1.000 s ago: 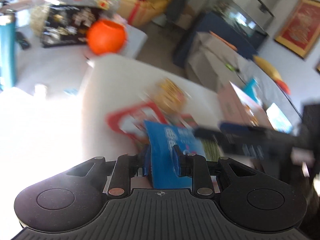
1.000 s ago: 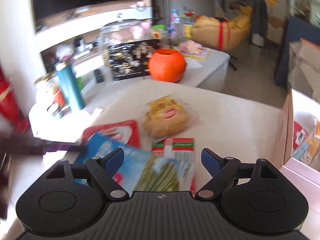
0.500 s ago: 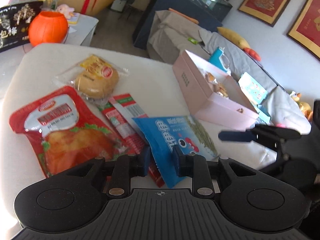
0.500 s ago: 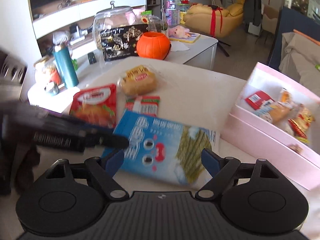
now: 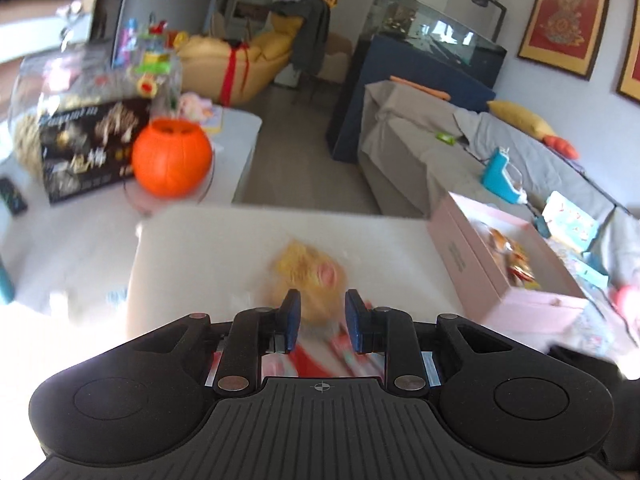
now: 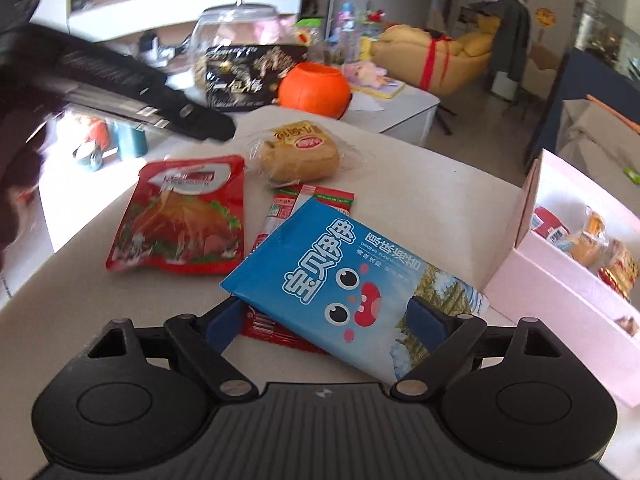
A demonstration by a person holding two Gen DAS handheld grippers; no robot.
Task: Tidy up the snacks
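Note:
In the right wrist view a blue snack bag lies on the white table, over red-green sachets. My right gripper is open, its jaws either side of the bag's near end. A red pouch and a wrapped bun lie beyond. The pink box at right holds several snacks. My left gripper is open and empty above the table, with the blurred bun beyond it. The pink box also shows in the left wrist view.
An orange pumpkin bucket, a dark gift box and a glass jar stand on a side table behind. A grey sofa lies beyond the pink box. The left gripper's body crosses the upper left of the right wrist view.
My left gripper let go of the blue bag, opened and drew back up to the left. The bag now lies on the table between my right gripper's open jaws.

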